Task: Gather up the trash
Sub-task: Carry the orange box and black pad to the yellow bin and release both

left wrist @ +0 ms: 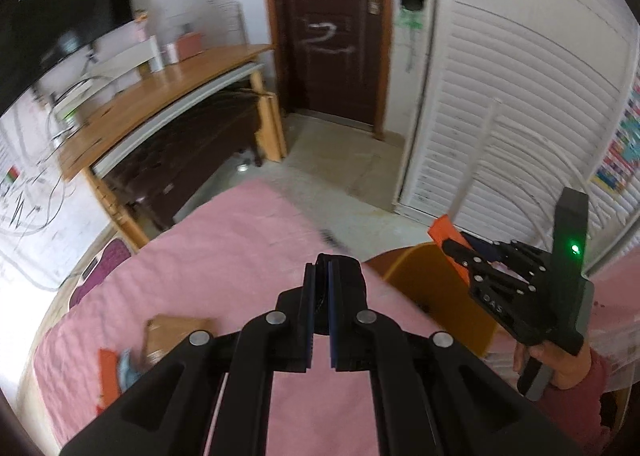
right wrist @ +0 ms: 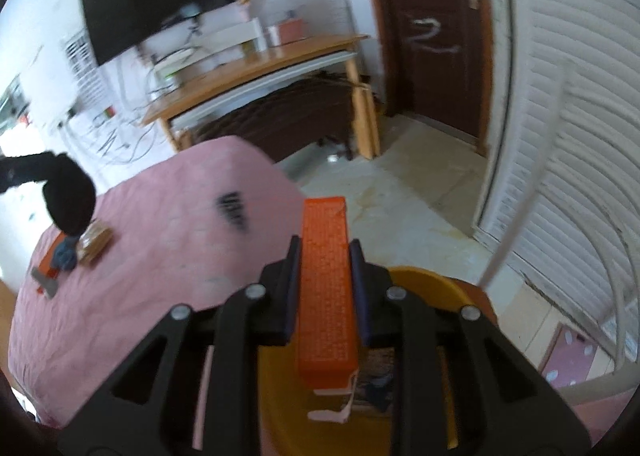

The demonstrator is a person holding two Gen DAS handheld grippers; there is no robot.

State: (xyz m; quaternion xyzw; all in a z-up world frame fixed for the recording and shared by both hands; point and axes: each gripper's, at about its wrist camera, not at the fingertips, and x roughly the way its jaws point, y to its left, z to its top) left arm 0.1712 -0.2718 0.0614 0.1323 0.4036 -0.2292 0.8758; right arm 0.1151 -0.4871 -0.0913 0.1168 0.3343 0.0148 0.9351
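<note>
Pink bed (left wrist: 224, 256) fills the lower half of the left wrist view; wooden desk (left wrist: 160, 96) at 10 o'clock with a wall TV (left wrist: 72, 12) above it, brown door (left wrist: 328, 32) at 12, white louvered closet (left wrist: 520, 116) at 2. Yellow bin (right wrist: 424, 284) sits just off the bed's edge, directly under the right gripper (right wrist: 325, 276). Right gripper is clamped on an orange box (right wrist: 326, 276), box upright between the fingers, its lower end above the bin opening with a torn white flap hanging below it. In the left view the same gripper (left wrist: 448, 242) shows at 3 o'clock over the bin (left wrist: 432, 280), box tip (left wrist: 442, 232) sticking out. Left gripper (left wrist: 320, 312) holds nothing, pads nearly together with a narrow gap, over the bed. Leftover trash on the bed at 8 o'clock: brown cardboard piece (left wrist: 176, 336), orange scrap (left wrist: 109, 376), bluish crumpled item (left wrist: 129, 370), all touching or just beside each other.
</note>
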